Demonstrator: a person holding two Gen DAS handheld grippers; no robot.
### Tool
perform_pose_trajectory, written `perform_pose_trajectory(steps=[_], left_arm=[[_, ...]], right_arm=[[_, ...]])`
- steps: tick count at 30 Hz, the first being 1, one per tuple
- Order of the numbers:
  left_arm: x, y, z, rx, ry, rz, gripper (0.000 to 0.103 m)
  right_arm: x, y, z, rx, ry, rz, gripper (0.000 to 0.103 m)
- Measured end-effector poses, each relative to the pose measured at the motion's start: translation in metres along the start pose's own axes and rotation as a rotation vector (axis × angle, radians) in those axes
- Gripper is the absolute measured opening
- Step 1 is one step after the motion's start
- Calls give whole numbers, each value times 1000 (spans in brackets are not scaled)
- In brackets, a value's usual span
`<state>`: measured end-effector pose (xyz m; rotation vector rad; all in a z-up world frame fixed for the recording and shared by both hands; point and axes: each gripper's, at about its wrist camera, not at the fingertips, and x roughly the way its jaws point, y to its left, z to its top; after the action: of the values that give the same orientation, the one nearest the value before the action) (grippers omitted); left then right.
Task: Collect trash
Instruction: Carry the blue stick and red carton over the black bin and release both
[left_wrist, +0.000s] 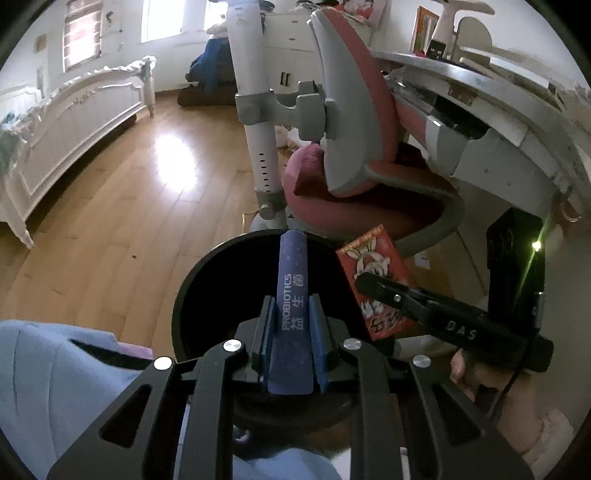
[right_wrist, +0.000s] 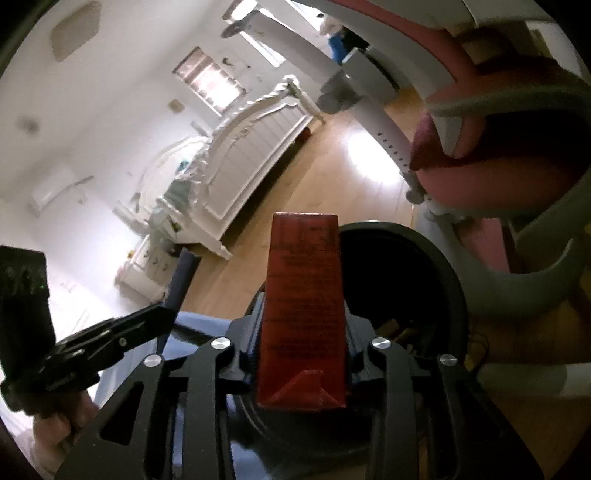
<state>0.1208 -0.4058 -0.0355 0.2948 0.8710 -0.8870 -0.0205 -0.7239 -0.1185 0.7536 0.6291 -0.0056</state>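
My left gripper (left_wrist: 291, 306) is shut on a blue probiotics sachet (left_wrist: 291, 295), held over the open mouth of a black round bin (left_wrist: 192, 295). My right gripper (right_wrist: 303, 295) is shut on a red packet (right_wrist: 304, 295), held above the same bin (right_wrist: 439, 266). In the left wrist view the red packet (left_wrist: 373, 258), printed with rabbits, sits at the bin's right rim in the right gripper (left_wrist: 364, 280). In the right wrist view the left gripper (right_wrist: 168, 306) holds the blue sachet (right_wrist: 183, 280) at the left. Some trash lies inside the bin (right_wrist: 395, 328).
A pink and grey desk chair (left_wrist: 343, 122) stands just behind the bin, with a grey-white desk (left_wrist: 498, 110) to the right. A white bed (left_wrist: 74, 122) stands at the left across a wooden floor (left_wrist: 122, 221). A light blue sleeve (left_wrist: 55, 387) is at lower left.
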Motion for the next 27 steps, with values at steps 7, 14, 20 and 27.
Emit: perform_pose_trajectory(steps=[7,14,20,27], left_arm=[[-14,1,-2,-5,-49,38,76],[-64,5,-18,-17,-120,64,97],[-132,34,-62,-121,-171,117,97],[-226,99,-151,-310,-247,316,97]], right_arm=[[-9,-2,0,13,-31,-20,72],[-29,28,-17,-15,-25,-2,76],[-47,87,-38,-82,10,64,83],[-53,210,-85,-296,124,224,89]])
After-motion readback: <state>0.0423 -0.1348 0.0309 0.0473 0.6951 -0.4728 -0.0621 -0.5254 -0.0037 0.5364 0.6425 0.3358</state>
